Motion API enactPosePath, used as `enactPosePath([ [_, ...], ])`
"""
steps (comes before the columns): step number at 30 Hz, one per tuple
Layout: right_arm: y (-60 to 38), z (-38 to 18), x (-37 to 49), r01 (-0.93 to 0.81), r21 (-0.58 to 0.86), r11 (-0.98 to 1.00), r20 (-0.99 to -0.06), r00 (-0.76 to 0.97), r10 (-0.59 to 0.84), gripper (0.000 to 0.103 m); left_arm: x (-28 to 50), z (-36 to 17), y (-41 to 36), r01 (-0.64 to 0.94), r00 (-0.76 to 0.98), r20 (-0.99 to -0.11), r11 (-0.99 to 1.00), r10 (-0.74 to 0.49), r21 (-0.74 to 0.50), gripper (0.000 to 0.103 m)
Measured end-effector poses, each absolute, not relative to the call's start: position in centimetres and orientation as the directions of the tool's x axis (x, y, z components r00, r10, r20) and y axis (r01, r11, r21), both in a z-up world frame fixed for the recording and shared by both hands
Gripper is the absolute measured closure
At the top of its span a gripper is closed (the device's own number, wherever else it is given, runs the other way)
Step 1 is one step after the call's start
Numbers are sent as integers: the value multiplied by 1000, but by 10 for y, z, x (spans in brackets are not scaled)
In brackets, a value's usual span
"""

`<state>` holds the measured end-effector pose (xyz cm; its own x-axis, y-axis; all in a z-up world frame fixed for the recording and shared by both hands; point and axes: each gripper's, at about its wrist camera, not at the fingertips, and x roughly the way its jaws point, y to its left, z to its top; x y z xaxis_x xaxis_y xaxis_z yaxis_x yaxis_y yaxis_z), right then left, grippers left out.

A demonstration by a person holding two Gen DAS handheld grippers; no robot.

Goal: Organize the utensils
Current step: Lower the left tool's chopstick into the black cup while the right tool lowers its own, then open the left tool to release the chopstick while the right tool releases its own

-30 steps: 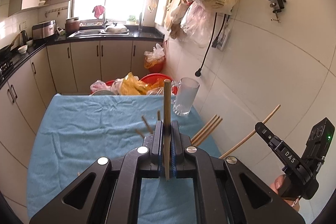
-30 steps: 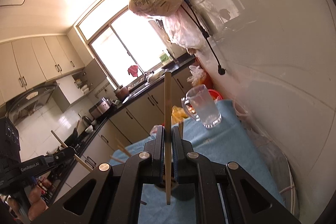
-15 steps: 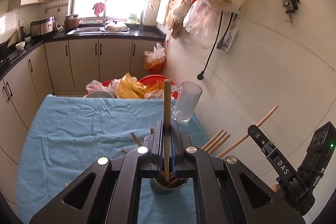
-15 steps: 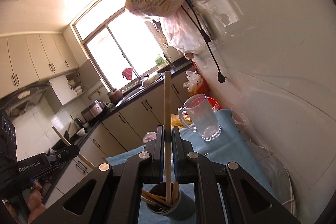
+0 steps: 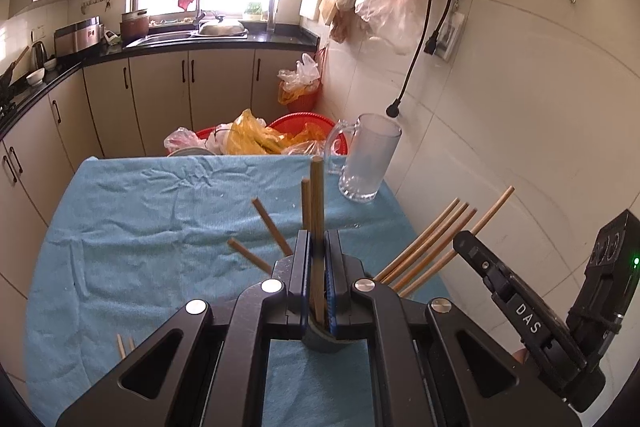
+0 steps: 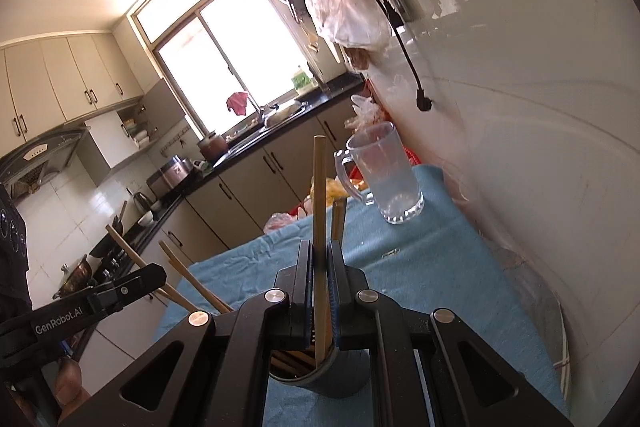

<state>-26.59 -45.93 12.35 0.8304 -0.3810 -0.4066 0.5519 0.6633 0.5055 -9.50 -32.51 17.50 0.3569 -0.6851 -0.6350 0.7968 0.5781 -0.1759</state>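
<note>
The dark grey round holder (image 6: 336, 379) is largely hidden behind both tools, only its rim and part of its wall showing. The left gripper (image 5: 318, 283) is clamped on one upright brown wooden chopstick (image 5: 317, 211), whose lower end dips into the holder; the right gripper (image 6: 320, 291) pinches a paler wooden chopstick (image 6: 319, 195) the same way. More sticks fan from the holder. It stands on a wrinkled blue cloth (image 5: 160, 227) over the table, a clear glass mug (image 5: 368, 159) near the white tiled wall, kitchen cabinets beyond.
</note>
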Motion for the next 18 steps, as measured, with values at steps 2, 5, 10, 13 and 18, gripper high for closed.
enactPosePath([
  [2, -460, 120, -263, 555, 506, 660, -416, 828, -377, 96, -95, 168, -326, 798, 352, -645, 577, -678, -172, 97],
  [5, -462, 114, -259, 558, 508, 657, -428, 825, -370, 96, -93, 161, -327, 798, 349, -654, 579, -671, -168, 96],
  [10, -466, 108, -252, 561, 506, 655, -449, 820, -355, 96, -92, 153, -330, 799, 341, -666, 578, -663, -166, 96],
  [13, -467, 105, -251, 560, 511, 652, -457, 819, -346, 96, -92, 149, -331, 797, 340, -672, 581, -658, -165, 96],
  [18, -467, 104, -252, 551, 522, 651, -458, 825, -331, 95, -92, 148, -331, 794, 345, -672, 586, -655, -164, 96],
])
